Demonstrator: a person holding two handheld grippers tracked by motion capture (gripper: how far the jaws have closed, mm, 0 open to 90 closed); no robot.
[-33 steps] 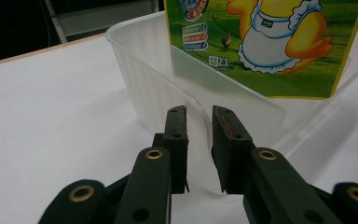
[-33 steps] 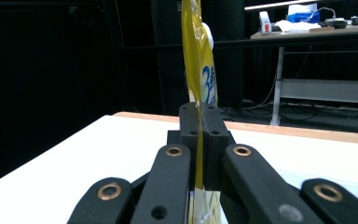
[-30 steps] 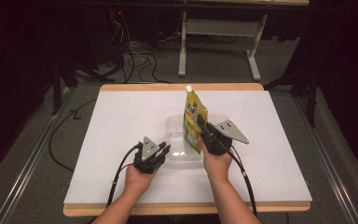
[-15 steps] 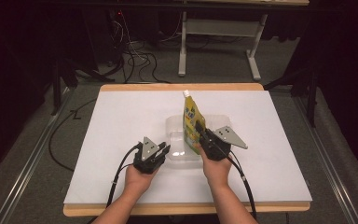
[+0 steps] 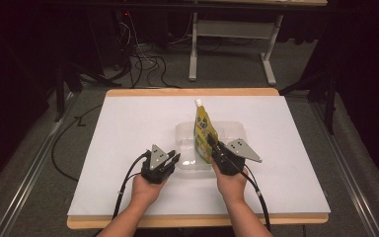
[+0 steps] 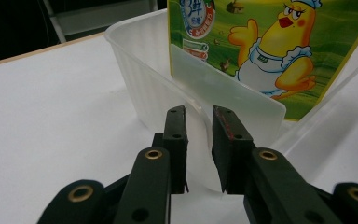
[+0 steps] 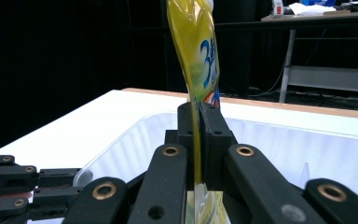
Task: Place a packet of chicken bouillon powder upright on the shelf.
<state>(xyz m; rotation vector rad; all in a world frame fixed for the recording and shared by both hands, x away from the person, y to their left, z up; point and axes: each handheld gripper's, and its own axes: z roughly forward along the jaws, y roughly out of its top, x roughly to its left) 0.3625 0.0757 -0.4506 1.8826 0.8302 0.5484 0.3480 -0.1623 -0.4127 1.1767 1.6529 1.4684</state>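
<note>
Covering the wooden table (image 5: 192,92): white sheet (image 5: 128,128), dark room.

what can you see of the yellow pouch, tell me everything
The yellow pouch is a soft, glossy refill pack with a white spout cap on top, green areas, printed text and a cartoon chick in an apron. It stands upright with its base inside the clear plastic tub on the white table. The right gripper is shut on its thin edge, its jaws pinching it flat. The left gripper clamps the tub's wall beside it.
</note>
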